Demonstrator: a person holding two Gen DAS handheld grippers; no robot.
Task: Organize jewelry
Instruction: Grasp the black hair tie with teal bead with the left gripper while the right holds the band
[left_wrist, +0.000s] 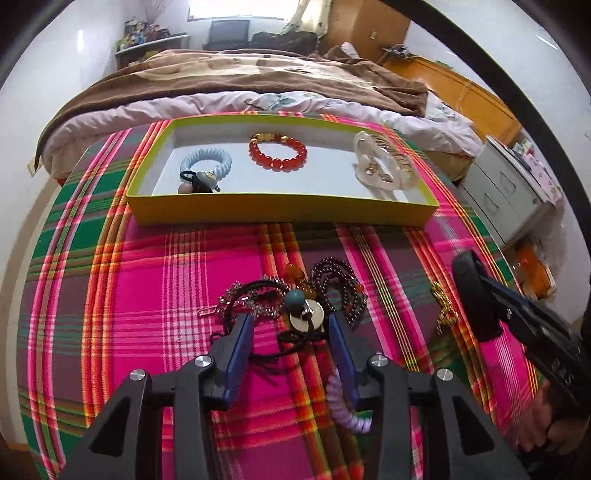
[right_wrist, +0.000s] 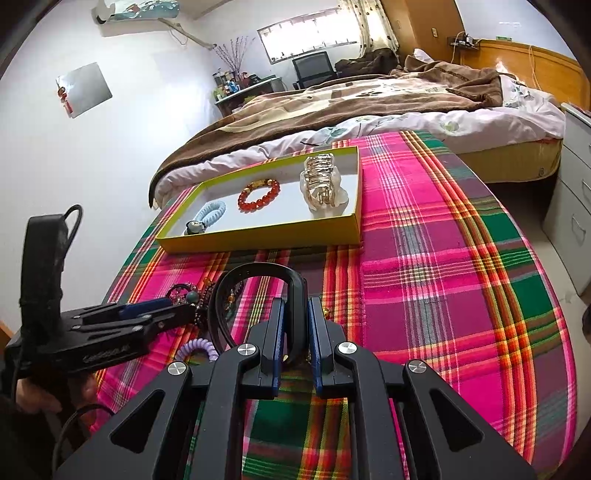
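- Jewelry pile (left_wrist: 291, 302) is seen loose on the plaid bench (left_wrist: 147, 288), in front of the yellow tray (left_wrist: 280, 214).
- Left gripper (left_wrist: 291, 325) is partly open, straddling the white disc pendant (left_wrist: 306, 315); nothing is pinched.
- Right gripper (right_wrist: 295, 332) is closed narrowly on the black band (right_wrist: 258, 280).
- Closing on one piece only is advised; black cords are tangled.

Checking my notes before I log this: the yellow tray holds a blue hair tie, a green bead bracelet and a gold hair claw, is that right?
Not quite: the bead bracelet is red, not green, as the left wrist view shows. The yellow tray, blue hair tie and gold hair claw are right.
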